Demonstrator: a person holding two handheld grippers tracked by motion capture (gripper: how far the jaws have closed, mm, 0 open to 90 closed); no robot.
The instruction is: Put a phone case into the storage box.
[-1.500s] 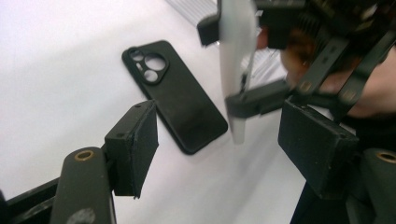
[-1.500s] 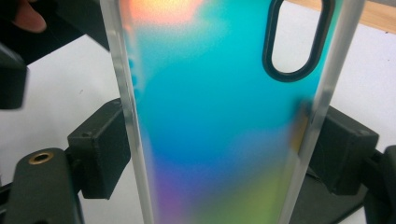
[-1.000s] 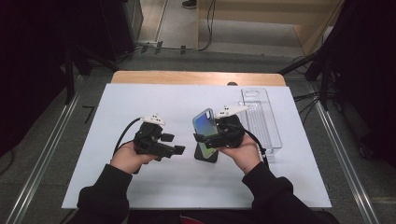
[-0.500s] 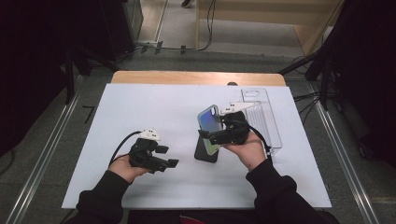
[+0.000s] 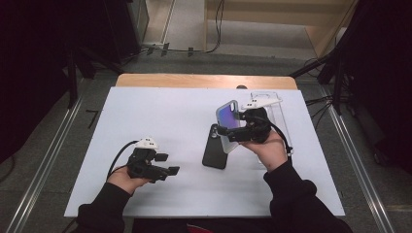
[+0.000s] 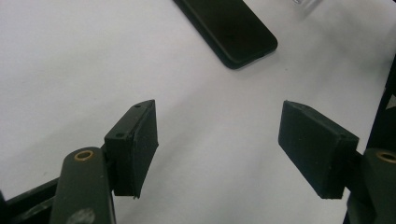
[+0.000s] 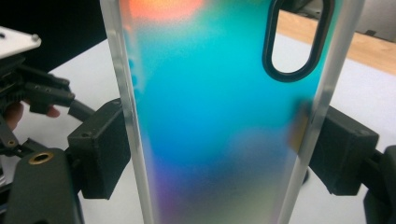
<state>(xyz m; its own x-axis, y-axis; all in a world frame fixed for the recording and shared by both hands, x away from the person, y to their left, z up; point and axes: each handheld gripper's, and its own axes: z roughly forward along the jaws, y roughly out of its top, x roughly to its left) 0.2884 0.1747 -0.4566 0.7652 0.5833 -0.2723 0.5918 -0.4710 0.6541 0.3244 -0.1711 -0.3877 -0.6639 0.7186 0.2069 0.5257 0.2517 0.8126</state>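
on the white table [image 5: 160, 111] in front of the person, most of the surface is bare; a clear plastic tray [image 5: 279, 114] sits at the far right edge. the black phone [image 5: 215, 148] lies flat near the middle, screen side down as far as i can tell, and nothing is touching it now.

what has changed over the last second: the right gripper [image 5: 232, 131] has lifted the iridescent phone case [image 5: 228, 124] up and off the phone, tilting it nearly upright, while the left gripper [image 5: 167, 165] has drawn back toward the person and sunk closer to the table. a second ago both were crowded at the phone — now they are well apart. to my eye the case has come free of the phone, so the stripping step looks done and the case wants putting down somewhere.

the right jaws are clamped on the case's two long edges, pads pressing its clear rim. the left jaws stand wide, nothing between them, pointed at the phone's near corner.

hard to make out: the case hides the phone's upper end in the high view, and the tray is partly behind the right gripper.
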